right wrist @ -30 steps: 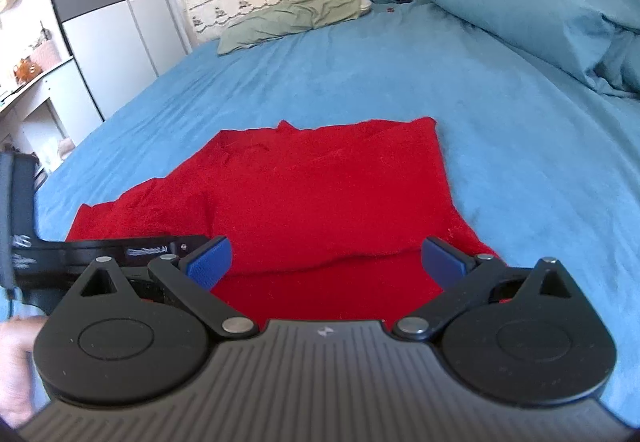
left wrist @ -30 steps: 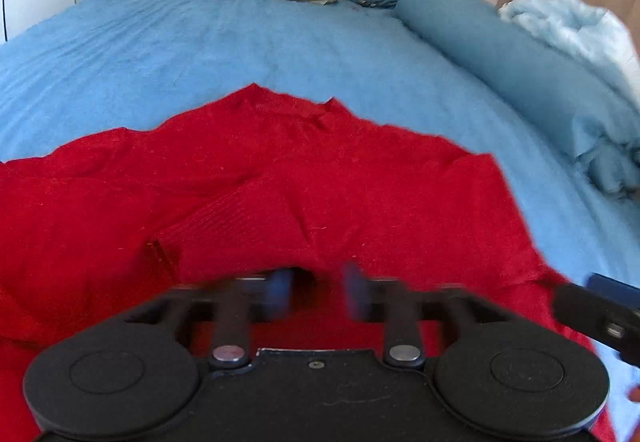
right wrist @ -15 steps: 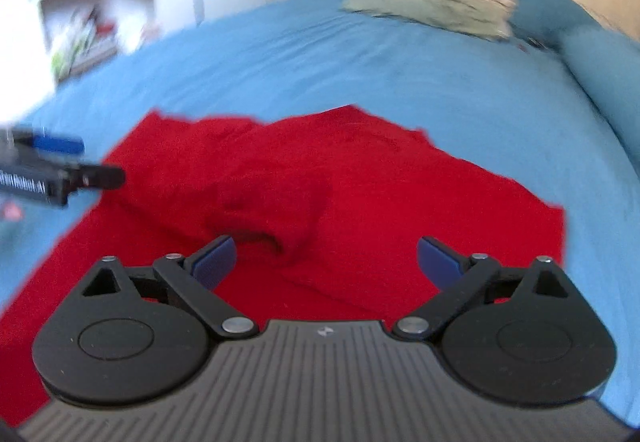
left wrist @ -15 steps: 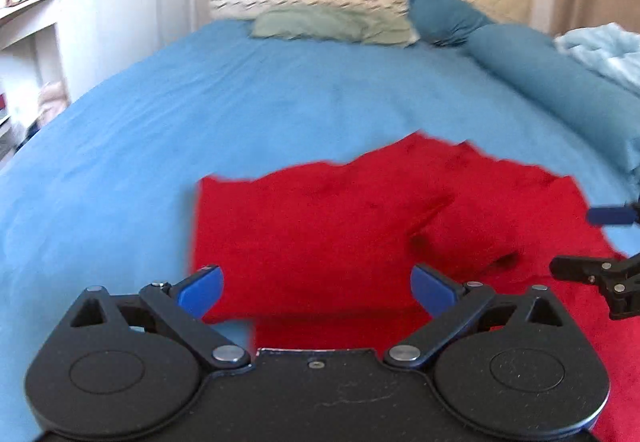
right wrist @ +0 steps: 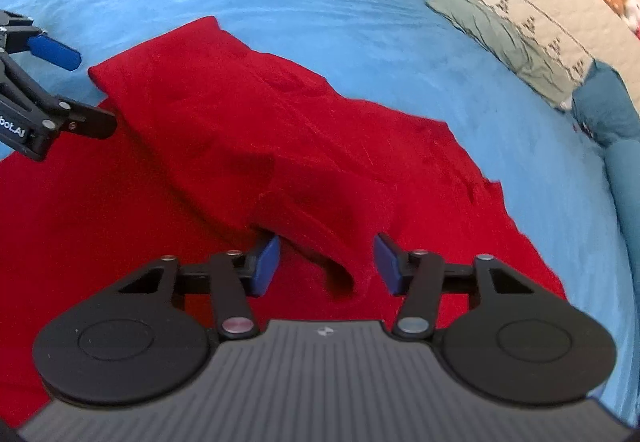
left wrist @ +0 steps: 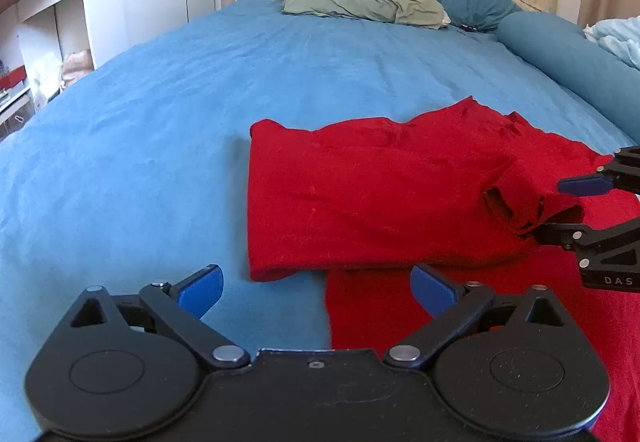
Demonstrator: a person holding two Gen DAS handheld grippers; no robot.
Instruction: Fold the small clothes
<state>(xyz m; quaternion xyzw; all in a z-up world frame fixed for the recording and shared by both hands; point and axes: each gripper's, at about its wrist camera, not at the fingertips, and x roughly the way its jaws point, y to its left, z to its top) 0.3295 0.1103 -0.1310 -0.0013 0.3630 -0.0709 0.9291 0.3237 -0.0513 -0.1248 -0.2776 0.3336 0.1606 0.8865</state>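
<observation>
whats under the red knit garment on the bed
The red knit garment lies on the blue bedsheet. A folded part covers its own lower layer; anything beneath is hidden.

Little can be read. In the left wrist view the white letters "DAS" stand on the black body of the right claw (left wrist: pixel 560 207), at the right edge of the picture, where the edge crops the word. In the right wrist view the white letters "bot.AI" stand on the black body of the left claw (right wrist: pixel 86 91), at the left edge, their beginning cut off by the edge. No other lettering, number or sign is legible.
</observation>
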